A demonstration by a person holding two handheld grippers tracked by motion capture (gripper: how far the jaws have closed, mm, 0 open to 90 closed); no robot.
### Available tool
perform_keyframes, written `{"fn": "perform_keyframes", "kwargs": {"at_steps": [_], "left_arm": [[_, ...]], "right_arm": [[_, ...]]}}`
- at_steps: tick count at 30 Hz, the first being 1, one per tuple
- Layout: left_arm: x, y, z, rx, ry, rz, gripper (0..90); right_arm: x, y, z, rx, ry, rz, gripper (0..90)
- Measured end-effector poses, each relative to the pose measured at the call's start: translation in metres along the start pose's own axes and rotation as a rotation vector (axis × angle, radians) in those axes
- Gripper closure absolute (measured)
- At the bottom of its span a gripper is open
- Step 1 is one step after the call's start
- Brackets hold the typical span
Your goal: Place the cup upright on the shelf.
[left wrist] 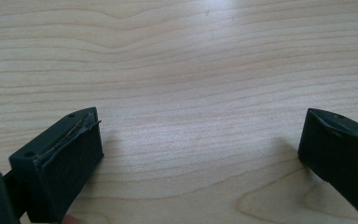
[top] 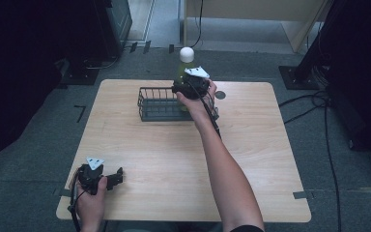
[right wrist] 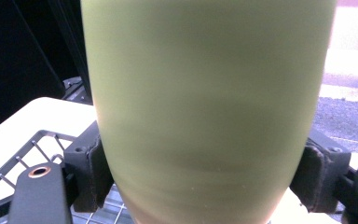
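A green bottle with a white cap stands upright over the right end of a dark wire basket at the table's far middle. My right gripper is shut on the bottle, with both jaws pressed against its sides and the basket's wires below. Whether the bottle rests in the basket or hangs above it I cannot tell. Near the front left corner my left gripper is held low over the bare wood, open, nothing between its fingers.
The light wooden table has a small round grey disc just right of the basket. Cables trail on the floor at the right, and dark equipment stands at the left and right edges.
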State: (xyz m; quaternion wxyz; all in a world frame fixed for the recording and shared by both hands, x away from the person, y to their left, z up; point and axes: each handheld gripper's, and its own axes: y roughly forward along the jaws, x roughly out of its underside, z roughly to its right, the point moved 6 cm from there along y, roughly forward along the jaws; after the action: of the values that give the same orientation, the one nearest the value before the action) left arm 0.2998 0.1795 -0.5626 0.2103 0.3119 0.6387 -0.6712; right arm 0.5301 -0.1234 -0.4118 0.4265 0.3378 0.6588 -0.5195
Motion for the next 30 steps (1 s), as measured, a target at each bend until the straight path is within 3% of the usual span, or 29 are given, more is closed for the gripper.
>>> {"fn": "perform_keyframes", "kwargs": {"at_steps": [7,14,19,30], "left_arm": [[0.0,0.0,0.0,0.0,0.0,-0.001,0.0],[0.0,0.0,0.0,0.001,0.001,0.0,0.0],[0.0,0.0,0.0,0.002,0.001,0.0,0.0],[0.0,0.0,0.0,0.001,0.002,0.0,0.0]], "right_arm": [[0.003,0.002,-0.002,-0.043,-0.022,0.011,18.9],[0.014,0.003,0.001,-0.049,-0.046,-0.043,14.5],[0.017,0.0,0.004,-0.069,-0.006,-0.041,14.4],[0.024,-0.013,0.009,-0.081,0.008,-0.02,6.7]]}}
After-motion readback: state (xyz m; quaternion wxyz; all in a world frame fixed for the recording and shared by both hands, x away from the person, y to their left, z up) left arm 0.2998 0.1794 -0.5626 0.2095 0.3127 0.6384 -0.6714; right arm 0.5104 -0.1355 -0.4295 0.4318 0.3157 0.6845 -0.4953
